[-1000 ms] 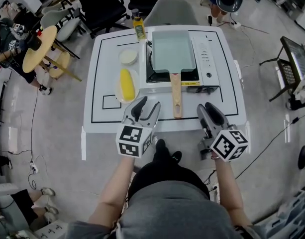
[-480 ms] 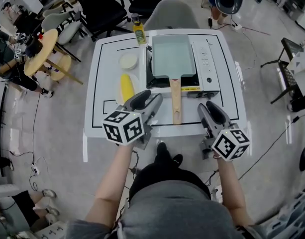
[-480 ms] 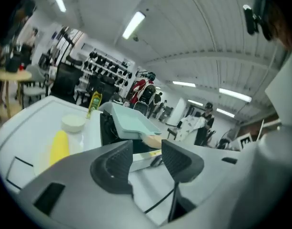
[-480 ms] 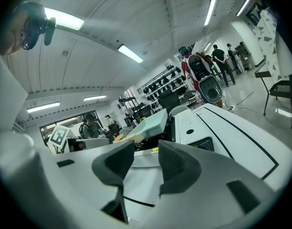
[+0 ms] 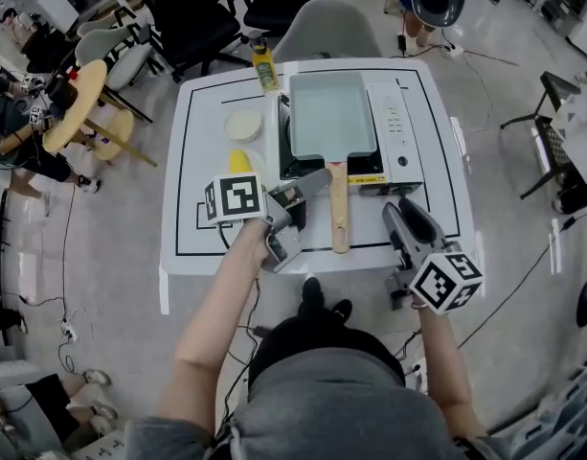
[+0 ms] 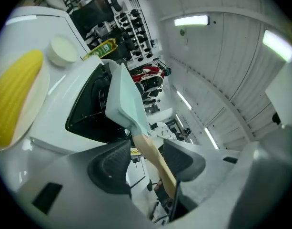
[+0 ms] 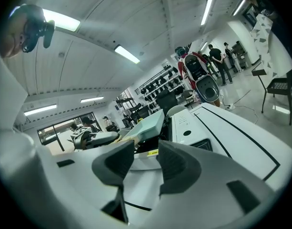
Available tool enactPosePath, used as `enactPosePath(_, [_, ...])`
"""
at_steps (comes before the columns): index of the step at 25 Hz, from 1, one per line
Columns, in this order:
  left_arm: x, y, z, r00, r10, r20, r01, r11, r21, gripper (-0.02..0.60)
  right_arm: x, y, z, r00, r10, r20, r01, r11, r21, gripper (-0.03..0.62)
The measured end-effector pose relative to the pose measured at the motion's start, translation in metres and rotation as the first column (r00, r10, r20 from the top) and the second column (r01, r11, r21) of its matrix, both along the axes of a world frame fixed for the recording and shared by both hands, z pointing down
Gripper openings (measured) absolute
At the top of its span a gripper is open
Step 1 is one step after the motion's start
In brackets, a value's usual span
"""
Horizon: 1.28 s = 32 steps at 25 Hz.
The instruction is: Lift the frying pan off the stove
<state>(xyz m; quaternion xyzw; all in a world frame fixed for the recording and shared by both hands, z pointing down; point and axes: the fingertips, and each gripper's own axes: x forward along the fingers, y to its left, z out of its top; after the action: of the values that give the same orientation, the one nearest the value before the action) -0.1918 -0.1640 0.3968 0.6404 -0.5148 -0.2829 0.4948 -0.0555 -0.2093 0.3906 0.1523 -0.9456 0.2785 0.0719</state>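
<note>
With the left tongs (image 5: 304, 192) opening astride the frying pan (image 5: 331, 113) handle (image 5: 339, 214), a skewed clamp could tip it; the right tongs (image 5: 405, 215) gape empty.

A pale mint-green rectangular frying pan (image 5: 331, 113), its coating smooth and matt, carries a bare light-wood handle (image 5: 339, 209) of dull finish. Beneath it, the white portable gas stove (image 5: 398, 127) shows glossy painted metal, set on a smooth, faintly shiny white table (image 5: 202, 142).

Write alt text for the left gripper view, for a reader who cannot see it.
The left gripper is opening its jaws, the wooden handle of a green frying pan between them; the pan sits on the stove, yellow corn at left.
</note>
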Motion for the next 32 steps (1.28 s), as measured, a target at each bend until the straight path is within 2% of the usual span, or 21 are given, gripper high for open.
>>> enactPosePath(5, [0.006, -0.016, 0.010, 0.996, 0.055, -0.074, -0.057, 0.998, -0.025, 0.204, -0.001, -0.007, 0.003, 1.000, 0.014, 0.002, -0.014, 1.000, -0.017, 0.153])
enactPosePath(10, [0.013, -0.030, 0.013, 0.978, 0.112, -0.178, -0.117, 0.993, -0.018, 0.204, -0.002, -0.008, 0.002, 1.000, 0.020, 0.006, -0.020, 0.999, -0.034, 0.153])
enactPosePath(21, [0.019, -0.057, 0.019, 0.939, 0.190, -0.286, -0.208, 0.978, -0.034, 0.202, -0.009, -0.006, 0.005, 1.000, 0.005, 0.004, -0.005, 0.998, -0.065, 0.153])
enactPosePath(28, [0.021, -0.060, 0.018, 0.920, 0.208, -0.331, -0.238, 0.970, -0.053, 0.167, -0.020, 0.005, 0.003, 0.996, -0.087, 0.026, 0.090, 0.986, -0.138, 0.163])
enactPosePath(32, [0.022, -0.060, 0.020, 0.918, 0.206, -0.340, -0.238, 0.970, -0.053, 0.163, -0.032, 0.015, 0.003, 0.982, -0.174, 0.079, 0.188, 0.952, -0.242, 0.186])
